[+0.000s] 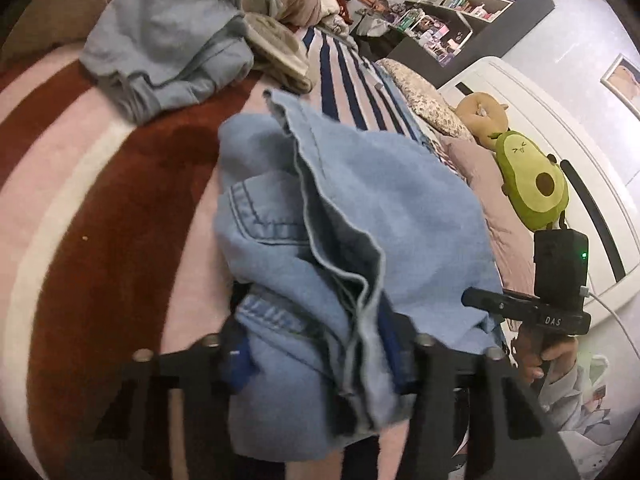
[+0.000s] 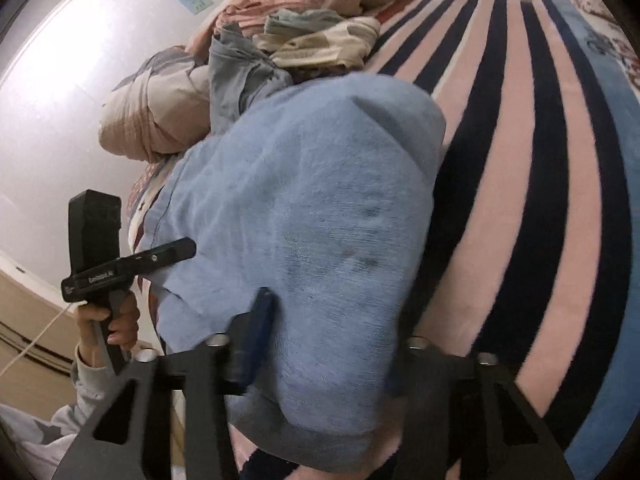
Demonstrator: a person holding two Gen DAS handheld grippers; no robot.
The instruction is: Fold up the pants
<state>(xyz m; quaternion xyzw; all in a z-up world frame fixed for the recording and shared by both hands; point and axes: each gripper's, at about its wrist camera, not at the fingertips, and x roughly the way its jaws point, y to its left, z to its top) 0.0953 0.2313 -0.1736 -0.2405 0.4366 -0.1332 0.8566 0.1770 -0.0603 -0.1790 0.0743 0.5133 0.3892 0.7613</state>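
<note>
Light blue denim pants (image 1: 360, 216) lie bunched and folded over on the striped bed blanket. My left gripper (image 1: 320, 356) is shut on a thick wad of the denim near a seamed edge, blue pads (image 1: 240, 364) pressing it from both sides. My right gripper (image 2: 324, 340) is shut on the other side of the same pants (image 2: 312, 200), the cloth draped over its fingers. The right gripper's body also shows in the left wrist view (image 1: 560, 304), at the far side of the pants. The left gripper's body shows in the right wrist view (image 2: 100, 264).
A grey-blue garment (image 1: 168, 40) and other crumpled clothes (image 1: 280, 52) lie beyond the pants. An avocado plush (image 1: 532, 180) and pillows (image 1: 424, 96) sit along the white headboard (image 1: 592, 208). A rolled duvet (image 2: 160, 112) lies by the wall. Shelves (image 1: 460, 4) stand far back.
</note>
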